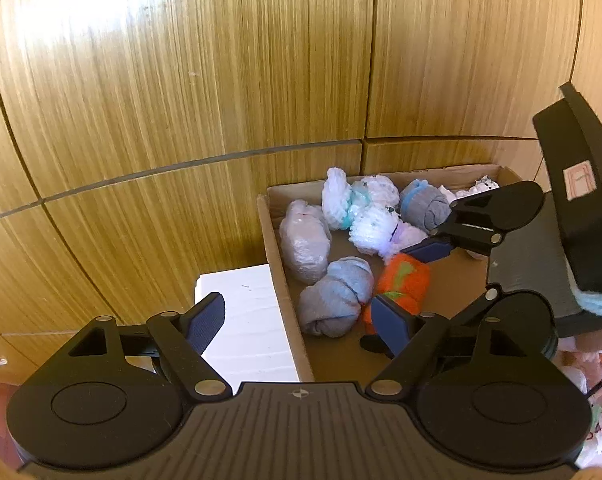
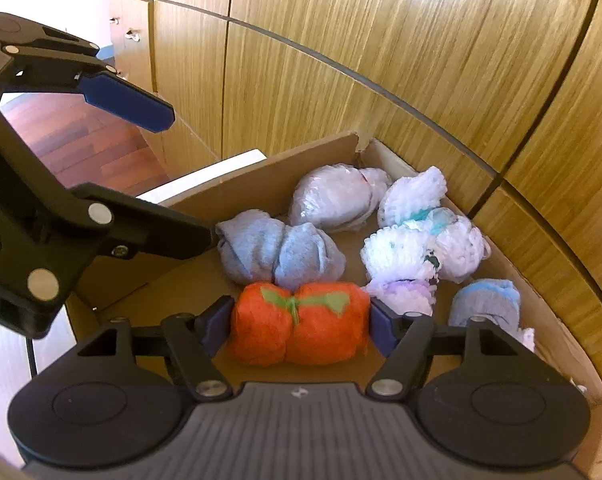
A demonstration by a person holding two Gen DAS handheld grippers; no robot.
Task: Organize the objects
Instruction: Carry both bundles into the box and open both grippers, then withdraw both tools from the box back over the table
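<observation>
Sitting between the right gripper's point(image 2: 299, 326) jaws, orange sock roll point(image 2: 299, 326) touches both.

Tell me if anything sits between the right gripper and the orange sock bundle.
Nothing visible does. The right gripper already has its fingers against both ends of the orange sock bundle inside the cardboard box. The grey bundle lies just behind it.

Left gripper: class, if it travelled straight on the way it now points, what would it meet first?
Probably the cardboard box's near side wall, then the grey sock bundle inside. The left gripper is open and empty; depth is uncertain.
</observation>
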